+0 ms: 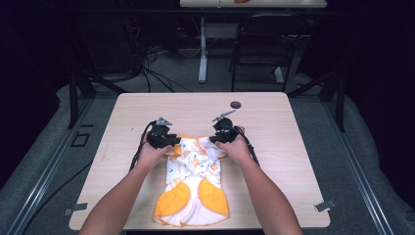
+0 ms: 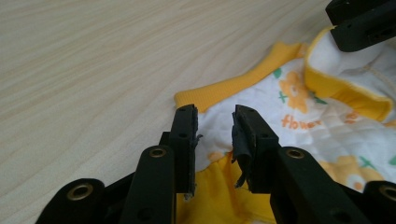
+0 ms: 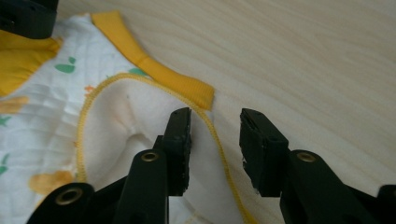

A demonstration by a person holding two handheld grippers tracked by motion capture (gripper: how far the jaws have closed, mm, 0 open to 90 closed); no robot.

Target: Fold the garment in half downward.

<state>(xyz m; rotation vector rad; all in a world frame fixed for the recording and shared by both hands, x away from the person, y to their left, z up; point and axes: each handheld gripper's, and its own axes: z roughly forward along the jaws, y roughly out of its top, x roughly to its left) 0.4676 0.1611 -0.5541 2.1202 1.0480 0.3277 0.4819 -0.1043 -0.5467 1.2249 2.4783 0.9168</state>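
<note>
Jaws apart, hands (image 1: 155, 152) flanking garment (image 1: 193, 181)

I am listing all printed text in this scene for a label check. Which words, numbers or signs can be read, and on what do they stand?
"flower": orange letters on the white quilted fabric of the baby garment, beside a printed orange flower; the last letters are soft.
In the high view the garment's print is too small to read.
No other text on the table or on the tongs.
</note>
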